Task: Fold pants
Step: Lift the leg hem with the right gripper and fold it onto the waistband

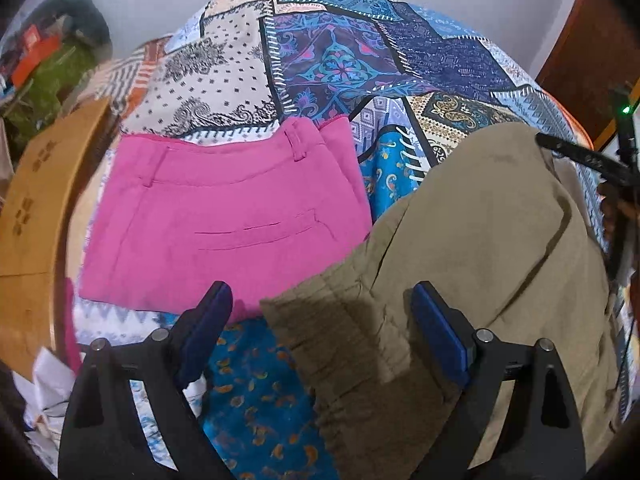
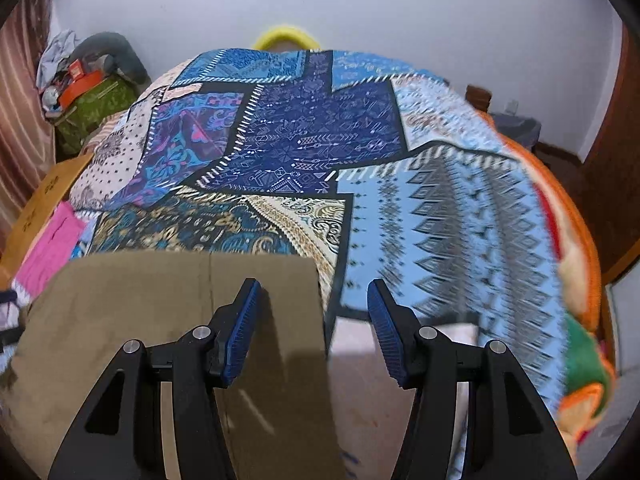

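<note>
1. Work surface: a bed covered by a patchwork bedspread, a thin printed fabric in blue, navy, cream and gold panels edged with white stitch marks.
2. Task item: khaki pants, matte woven cloth, lying flat on the bedspread near its front edge; the elasticated waistband is gathered into fine vertical ribs at the pants' near left end.
3. In the right wrist view the khaki pants show as a smooth flat panel with one straight seam running front to back and a clean straight right edge.
4. Left gripper: jaws spread wide, holding nothing; it hovers over the ribbed waistband, its blue rubber pads ridged and rectangular on black arms.
5. Right gripper: jaws parted, holding nothing; the left pad sits above the khaki cloth, the right pad beyond the pants' right edge, over the bedspread.
6. Pink pants: already folded into a neat rectangle, smooth weave, belt loops and a welt pocket visible, lying just left of the khaki pair.
7. A wooden headboard with carved cut-outs curves along the left of the bed.
8. An orange fleece blanket, fuzzy, lies along the bed's right edge
</note>
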Demonstrator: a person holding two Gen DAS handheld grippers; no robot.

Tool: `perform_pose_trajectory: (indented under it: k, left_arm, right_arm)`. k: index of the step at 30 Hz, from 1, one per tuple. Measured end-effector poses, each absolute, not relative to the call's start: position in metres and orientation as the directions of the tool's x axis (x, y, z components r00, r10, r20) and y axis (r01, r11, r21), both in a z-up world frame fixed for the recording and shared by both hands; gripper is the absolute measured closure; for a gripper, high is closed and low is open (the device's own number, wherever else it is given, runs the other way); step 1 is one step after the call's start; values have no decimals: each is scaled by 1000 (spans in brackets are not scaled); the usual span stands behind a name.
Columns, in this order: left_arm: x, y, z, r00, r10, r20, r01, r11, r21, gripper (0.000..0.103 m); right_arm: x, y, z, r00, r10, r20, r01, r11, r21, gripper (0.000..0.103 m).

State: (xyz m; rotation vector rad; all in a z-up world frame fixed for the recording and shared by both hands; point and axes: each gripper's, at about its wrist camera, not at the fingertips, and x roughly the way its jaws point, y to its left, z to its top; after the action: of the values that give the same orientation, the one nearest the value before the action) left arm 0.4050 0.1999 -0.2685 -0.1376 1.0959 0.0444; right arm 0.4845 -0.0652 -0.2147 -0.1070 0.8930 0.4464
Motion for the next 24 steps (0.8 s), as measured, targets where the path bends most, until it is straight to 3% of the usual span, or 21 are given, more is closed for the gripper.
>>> perform_pose_trajectory:
  k: [4,6,12,19,24]
  left_arm:
    - [409,205,-280,448,-66,-892,-117,984,-132,29]
    - [408,206,-284,453,-100,-886,-126,977,-175,35]
    - [399,205,-273,489,-55,-871,-145,979,-144,48]
    - [391,196,-222,568,68,-820,-135,991,-11,52]
    - [387,189,-161,663,99,-742,-136,991,10,52]
  right_arm:
    - [487,-61,-224,540,364,-759,-415,900,136,55]
    - [483,-58,-223,550,377,-745,-430,893,135,83]
    - [474,-52,-214,591,328,-737,-422,904,63,98]
    - [460,-51,-177,662,283,-694,-417,909,-27,100]
    - [447,-59,-123,738,267,-619,-379,924,-53,101]
